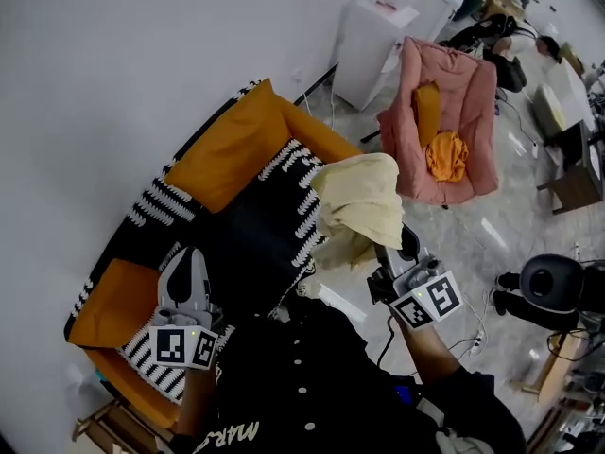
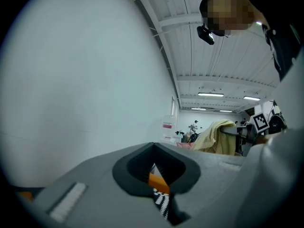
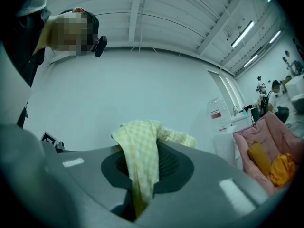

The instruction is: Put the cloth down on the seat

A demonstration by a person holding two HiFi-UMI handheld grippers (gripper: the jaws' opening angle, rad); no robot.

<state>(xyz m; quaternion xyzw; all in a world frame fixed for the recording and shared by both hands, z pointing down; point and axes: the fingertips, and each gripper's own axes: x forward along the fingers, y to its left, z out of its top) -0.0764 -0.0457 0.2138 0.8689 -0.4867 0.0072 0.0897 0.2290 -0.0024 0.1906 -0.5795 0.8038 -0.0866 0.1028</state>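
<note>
A pale yellow checked cloth (image 1: pixel 359 201) hangs bunched over the right end of an orange sofa (image 1: pixel 236 154), whose seat is covered by a black-and-white throw (image 1: pixel 248 239). My right gripper (image 1: pixel 385 251) points up into the cloth and is shut on it. In the right gripper view the cloth (image 3: pixel 142 151) drapes down between the jaws of that gripper (image 3: pixel 141 177). My left gripper (image 1: pixel 186 265) hovers over the left part of the seat, shut and holding nothing. In the left gripper view, orange and striped fabric shows past the left gripper (image 2: pixel 158 177), and the cloth (image 2: pixel 221 137) hangs at far right.
A pink padded chair (image 1: pixel 473 112) holding an orange cushion and an orange cloth (image 1: pixel 446 154) stands right of the sofa. A white cabinet (image 1: pixel 373 36) is against the wall behind it. A black round object (image 1: pixel 553 282) and cables lie on the floor at right.
</note>
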